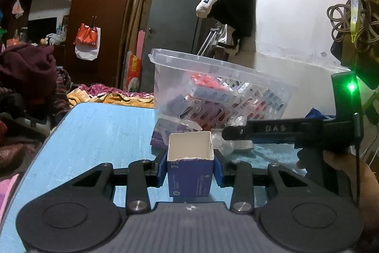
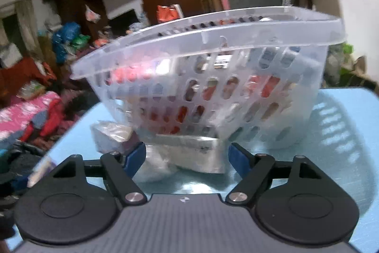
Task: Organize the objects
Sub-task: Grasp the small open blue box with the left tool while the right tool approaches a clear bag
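My left gripper (image 1: 189, 165) is shut on a small dark blue open-topped carton (image 1: 189, 179) and holds it upright above the blue table (image 1: 94, 146). A clear perforated plastic basket (image 1: 213, 77) holding several red and white packs stands beyond it. In the right wrist view the basket (image 2: 213, 39) fills the middle. My right gripper (image 2: 187, 158) is open, its blue fingers on either side of a silvery plastic-wrapped packet (image 2: 189, 151) that lies on the table against the basket's base. The right gripper also shows in the left wrist view (image 1: 227, 133), reaching in from the right.
A purple packet (image 1: 163, 132) and crumpled clear plastic (image 1: 225, 146) lie by the basket's foot. Another wrapped packet (image 2: 111, 134) lies left of the right gripper. Piles of clothes (image 1: 28, 77) lie beyond the table's left edge. A white wall (image 1: 296, 27) stands behind the basket.
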`<state>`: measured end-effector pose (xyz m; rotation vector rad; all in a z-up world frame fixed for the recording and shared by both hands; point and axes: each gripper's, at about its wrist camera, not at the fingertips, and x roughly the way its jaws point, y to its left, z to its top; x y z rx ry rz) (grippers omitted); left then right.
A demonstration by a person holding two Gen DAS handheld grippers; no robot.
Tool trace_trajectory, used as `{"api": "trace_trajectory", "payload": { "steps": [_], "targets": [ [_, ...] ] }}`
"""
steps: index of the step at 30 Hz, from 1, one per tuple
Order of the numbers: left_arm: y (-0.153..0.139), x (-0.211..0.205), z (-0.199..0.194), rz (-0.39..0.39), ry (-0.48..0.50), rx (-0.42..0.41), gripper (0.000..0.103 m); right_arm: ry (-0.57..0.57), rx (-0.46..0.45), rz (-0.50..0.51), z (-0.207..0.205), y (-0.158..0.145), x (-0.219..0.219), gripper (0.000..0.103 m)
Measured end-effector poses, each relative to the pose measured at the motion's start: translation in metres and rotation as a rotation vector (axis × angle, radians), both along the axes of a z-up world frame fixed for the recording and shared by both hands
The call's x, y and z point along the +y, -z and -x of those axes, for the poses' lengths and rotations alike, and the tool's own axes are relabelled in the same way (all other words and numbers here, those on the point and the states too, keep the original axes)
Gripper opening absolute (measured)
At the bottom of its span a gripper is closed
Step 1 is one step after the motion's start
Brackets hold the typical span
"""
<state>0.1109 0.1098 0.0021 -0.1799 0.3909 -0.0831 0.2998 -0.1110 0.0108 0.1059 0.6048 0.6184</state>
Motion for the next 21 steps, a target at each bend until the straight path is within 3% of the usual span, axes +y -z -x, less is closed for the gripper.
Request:
{"api": "trace_trajectory", "payload": {
  "steps": [5,14,20,21],
  "targets": [
    [-0.001,-0.003,0.001,0.003,0.011,-0.009,0.043,0.019,-0.024,0.040,0.006,0.000,-0.002,0.083],
    [0.005,-0.003,-0.001,0.018,0.016,-0.006,0.043,0.100,0.042,-0.012,-0.005,0.008,-0.010,0.078],
    [0.006,-0.004,-0.002,0.025,0.016,-0.004,0.043,0.053,0.017,0.110,-0.002,0.008,0.018,0.076],
    [0.006,-0.004,-0.002,0.025,0.016,-0.004,0.043,0.032,0.007,0.130,0.000,0.008,0.019,0.069]
  ]
}}
